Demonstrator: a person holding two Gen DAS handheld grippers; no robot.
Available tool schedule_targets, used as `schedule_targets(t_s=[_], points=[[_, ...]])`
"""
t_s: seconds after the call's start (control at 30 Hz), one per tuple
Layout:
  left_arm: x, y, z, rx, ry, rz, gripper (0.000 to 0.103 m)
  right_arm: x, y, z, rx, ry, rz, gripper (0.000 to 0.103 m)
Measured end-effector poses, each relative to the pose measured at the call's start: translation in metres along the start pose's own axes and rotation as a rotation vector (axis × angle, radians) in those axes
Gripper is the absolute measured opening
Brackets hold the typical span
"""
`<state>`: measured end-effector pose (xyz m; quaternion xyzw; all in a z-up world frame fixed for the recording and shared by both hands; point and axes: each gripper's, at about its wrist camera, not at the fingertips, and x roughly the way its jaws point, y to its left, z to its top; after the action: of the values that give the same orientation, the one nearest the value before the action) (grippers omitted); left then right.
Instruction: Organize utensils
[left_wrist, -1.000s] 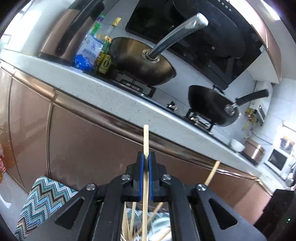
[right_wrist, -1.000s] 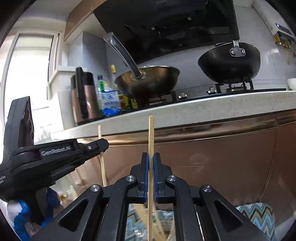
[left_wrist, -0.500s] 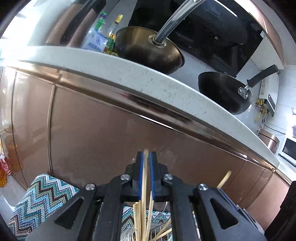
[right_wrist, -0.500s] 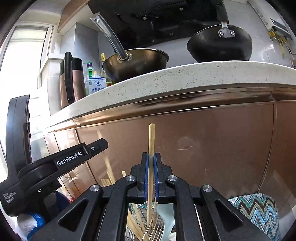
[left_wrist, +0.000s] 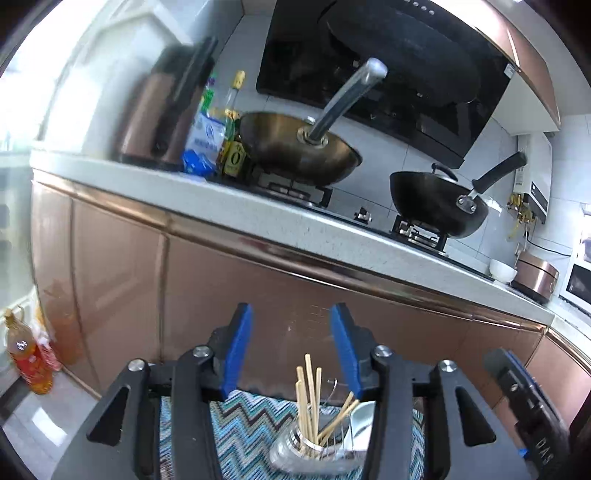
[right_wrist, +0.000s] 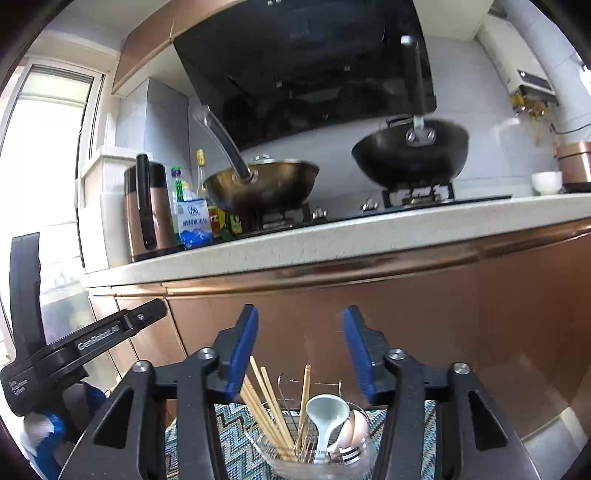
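Observation:
A wire utensil holder (right_wrist: 317, 454) stands on a zigzag-patterned mat (right_wrist: 236, 435) below both grippers. Several wooden chopsticks (right_wrist: 267, 410) stand in it, with a pale blue spoon (right_wrist: 327, 410) and a pink spoon (right_wrist: 356, 424) beside them. The holder (left_wrist: 306, 448) and chopsticks (left_wrist: 308, 398) also show in the left wrist view. My left gripper (left_wrist: 291, 349) is open and empty above the holder. My right gripper (right_wrist: 301, 354) is open and empty above it too. The left gripper's body (right_wrist: 74, 350) shows at the left of the right wrist view.
A copper-coloured cabinet front (right_wrist: 406, 317) rises just behind the holder, under a white countertop (right_wrist: 332, 236). On it stand a brass wok (right_wrist: 262, 188), a black wok (right_wrist: 410, 155), a kettle (right_wrist: 147, 214) and bottles (right_wrist: 192, 210). Two bottles (left_wrist: 27, 354) stand on the floor at left.
Both grippers let go of their chopsticks, which now stand in the holder. Both sets of jaws opened wide and both grippers rose, so the countertop shows again.

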<state>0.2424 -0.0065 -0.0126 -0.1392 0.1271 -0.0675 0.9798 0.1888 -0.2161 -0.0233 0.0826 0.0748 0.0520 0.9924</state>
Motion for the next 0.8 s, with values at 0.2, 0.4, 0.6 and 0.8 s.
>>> schedule_targets(t_s=[0.2,0.4,0.6,0.8], points=[[-0.069,0.002,0.017,0.041,-0.012,0.042,0.054,-0.063,0.014,0.020,-0.048,-0.013,-0.062,0.074],[-0.132,0.009,0.016,0.102,-0.060,0.130,0.058,-0.131,0.027,0.029,-0.085,-0.062,-0.104,0.089],[-0.172,0.011,0.004,0.164,-0.066,0.190,0.061,-0.179,0.034,0.022,-0.148,-0.092,-0.137,0.100],[-0.196,0.006,-0.009,0.198,-0.071,0.198,0.061,-0.216,0.019,0.016,-0.154,-0.102,-0.209,0.103]])
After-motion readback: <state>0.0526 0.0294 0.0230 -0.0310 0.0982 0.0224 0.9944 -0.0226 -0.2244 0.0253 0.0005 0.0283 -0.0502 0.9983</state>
